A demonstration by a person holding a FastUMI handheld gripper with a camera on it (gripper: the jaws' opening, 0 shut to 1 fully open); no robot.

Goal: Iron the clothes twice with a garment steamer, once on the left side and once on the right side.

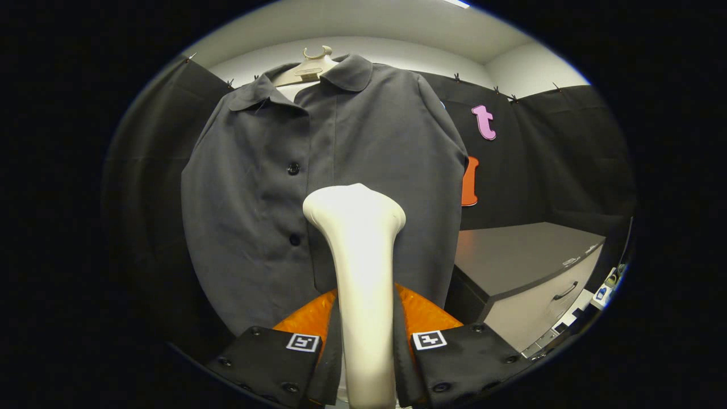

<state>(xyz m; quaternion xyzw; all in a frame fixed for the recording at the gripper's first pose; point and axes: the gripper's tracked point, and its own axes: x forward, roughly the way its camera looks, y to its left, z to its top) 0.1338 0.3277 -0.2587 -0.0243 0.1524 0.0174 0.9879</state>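
Two passes are asked for, one on each side, and I cannot tell from here if any pass is done. The gripper (363, 346) has both fingers pressed tight on the white garment steamer (359, 267), whose head points up at 12 o'clock, close to the middle of the dark shirt (318, 182). The shirt hangs buttoned on a hanger (309, 67) just beyond the fingers, and a grey cabinet (528, 267) sits at 3 o'clock.
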